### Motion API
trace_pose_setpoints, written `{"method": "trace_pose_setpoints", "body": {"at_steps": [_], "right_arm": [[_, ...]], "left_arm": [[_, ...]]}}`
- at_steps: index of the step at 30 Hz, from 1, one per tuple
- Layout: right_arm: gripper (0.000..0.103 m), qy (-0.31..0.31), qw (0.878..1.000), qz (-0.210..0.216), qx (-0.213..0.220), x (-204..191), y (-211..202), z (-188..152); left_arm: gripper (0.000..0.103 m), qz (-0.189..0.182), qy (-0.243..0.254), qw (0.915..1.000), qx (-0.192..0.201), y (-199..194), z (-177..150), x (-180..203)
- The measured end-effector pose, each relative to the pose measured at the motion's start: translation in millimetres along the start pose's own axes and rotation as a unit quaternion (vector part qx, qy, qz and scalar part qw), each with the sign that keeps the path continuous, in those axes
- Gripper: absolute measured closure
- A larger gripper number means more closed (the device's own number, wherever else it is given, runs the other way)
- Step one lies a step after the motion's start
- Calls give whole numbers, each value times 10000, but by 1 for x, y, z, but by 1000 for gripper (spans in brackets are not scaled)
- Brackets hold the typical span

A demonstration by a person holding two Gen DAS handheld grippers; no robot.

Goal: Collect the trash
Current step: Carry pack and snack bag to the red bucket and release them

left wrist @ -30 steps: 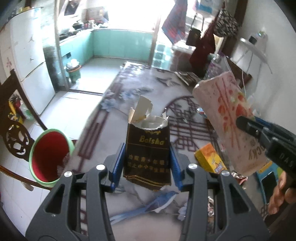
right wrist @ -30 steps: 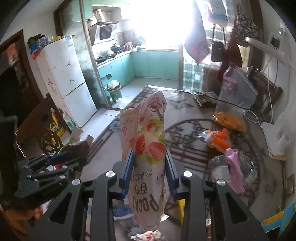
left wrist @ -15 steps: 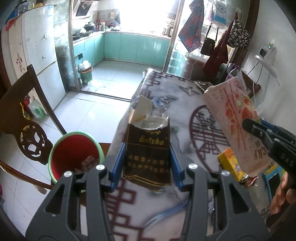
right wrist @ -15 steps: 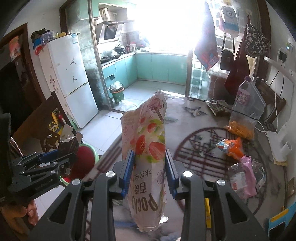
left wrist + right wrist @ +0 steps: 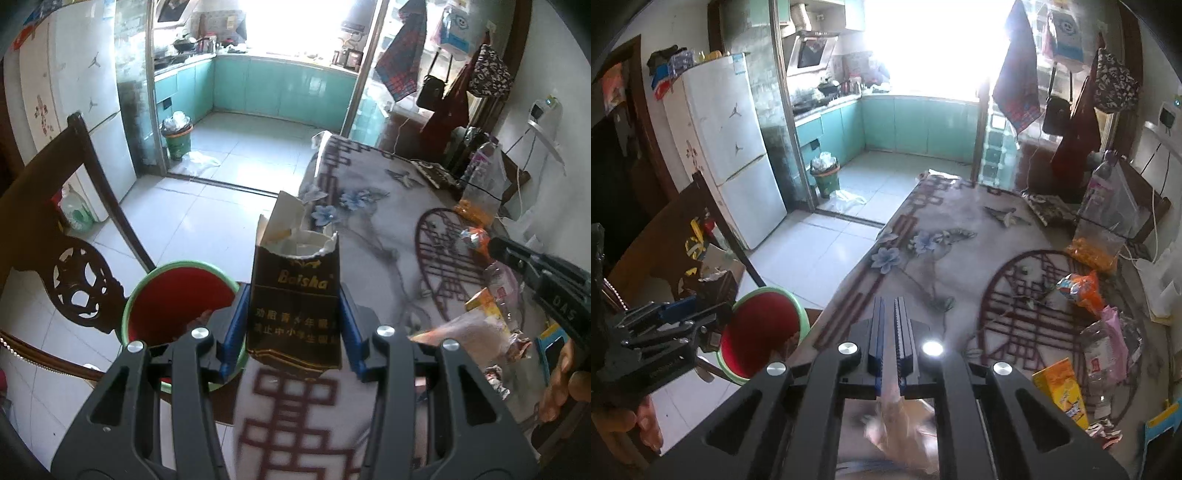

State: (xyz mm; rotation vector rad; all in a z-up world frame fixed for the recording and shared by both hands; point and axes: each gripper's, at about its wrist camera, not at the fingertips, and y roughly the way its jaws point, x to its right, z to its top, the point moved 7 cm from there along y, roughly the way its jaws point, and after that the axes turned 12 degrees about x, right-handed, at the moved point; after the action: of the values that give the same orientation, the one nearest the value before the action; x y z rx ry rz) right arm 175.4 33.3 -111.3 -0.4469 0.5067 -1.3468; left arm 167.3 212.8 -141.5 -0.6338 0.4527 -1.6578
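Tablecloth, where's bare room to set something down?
The tablecloth is bare across its floral middle, from the blue flower to the round lattice print. The right edge is crowded: orange snack bag, plastic bottle, yellow box.

The pink snack bag (image 5: 905, 424) is a blur below the right gripper (image 5: 889, 332), partly hidden by its frame. The left gripper (image 5: 291, 314) hides the near-right rim of the red bin (image 5: 177, 306); the bin's contents cannot be made out.

The red bin (image 5: 173, 314) stood open-mouthed just beside the counter (image 5: 369, 229) edge, with a wooden chair (image 5: 74, 258) crowding its far side. Litter (a yellow box (image 5: 1058, 387), an orange wrapper (image 5: 1080, 290)) blocked the counter's right half; its left strip lay bare.
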Motion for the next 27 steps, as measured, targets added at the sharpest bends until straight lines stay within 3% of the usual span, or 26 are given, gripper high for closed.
{"method": "trace_pose_setpoints", "body": {"at_steps": [2,5,10,12,19,22,24,25,27], "right_arm": [[85,47,9994,-5,-352,3,16,-16],[50,-6,9963,-26,-855,4,35,-45],[43,98,9849,85,-1728,6,56,-98],[28,-281,9790,25,-2020,4,58,-118],[22,-284,9629,350,-2662,-5,58,-170],[22,-535,9550,217,-2908,-12,63,-190],[36,-540,9498,173,-3078,-13,67,-203],[39,-326,9511,311,-3057,-15,66,-202],[57,-259,9542,295,-2966,-14,65,-196]], "left_arm": [[59,23,-51,10000,-69,3,-4,-12],[59,21,-132,9997,-222,10,-15,-27],[59,-34,-216,9992,-342,12,-21,-37],[59,-44,-223,9993,-303,11,-19,-40],[58,-117,-251,9993,-270,12,-16,-43],[58,-138,-222,9993,-272,14,-16,-43],[58,-119,-209,9994,-265,13,-16,-43],[58,-95,-200,9994,-265,14,-16,-45],[58,-41,-213,9994,-276,15,-17,-51]]}}
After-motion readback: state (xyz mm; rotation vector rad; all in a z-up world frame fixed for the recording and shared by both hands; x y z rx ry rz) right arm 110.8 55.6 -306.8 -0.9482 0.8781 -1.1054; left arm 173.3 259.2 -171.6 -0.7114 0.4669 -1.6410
